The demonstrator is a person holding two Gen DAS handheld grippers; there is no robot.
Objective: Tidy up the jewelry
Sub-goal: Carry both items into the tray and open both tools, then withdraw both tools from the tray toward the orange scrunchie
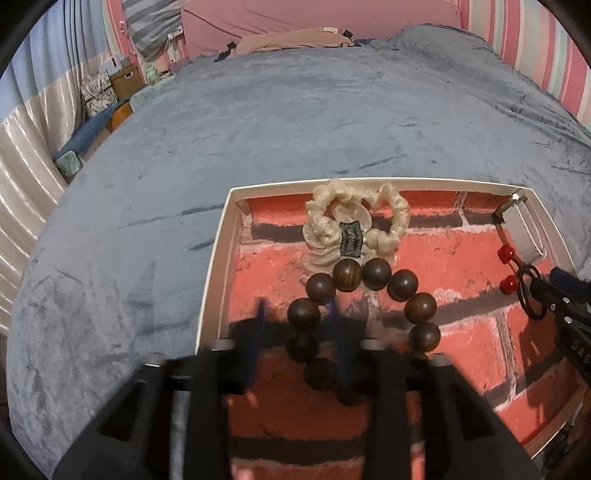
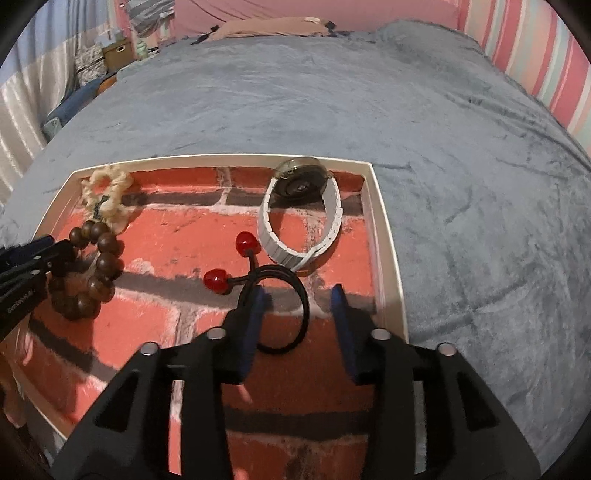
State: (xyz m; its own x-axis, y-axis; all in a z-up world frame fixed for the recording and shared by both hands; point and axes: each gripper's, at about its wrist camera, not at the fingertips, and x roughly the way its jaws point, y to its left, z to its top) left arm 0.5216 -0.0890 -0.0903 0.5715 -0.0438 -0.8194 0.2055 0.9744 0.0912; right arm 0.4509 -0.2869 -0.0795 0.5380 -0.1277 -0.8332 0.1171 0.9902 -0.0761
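A shallow white tray (image 1: 216,254) with a red brick-pattern floor lies on a grey-blue bed cover; it also shows in the right wrist view (image 2: 388,236). In it lie a dark wooden bead bracelet (image 1: 373,273) (image 2: 105,264), a cream scrunchie (image 1: 354,221) (image 2: 107,195), a white-strapped watch (image 2: 301,218) (image 1: 524,229), and a black hair tie with two red beads (image 2: 284,280) (image 1: 509,269). My left gripper (image 1: 297,314) is open, its fingers straddling the bracelet's left side. My right gripper (image 2: 299,299) is open around the hair tie's loop.
The grey-blue bed cover (image 1: 295,118) spreads around the tray. A pink pillow (image 1: 317,14) and a beige cloth (image 1: 288,38) lie at the far end. Striped wall (image 2: 535,55) is at the right, curtains and boxes (image 1: 125,77) at the left.
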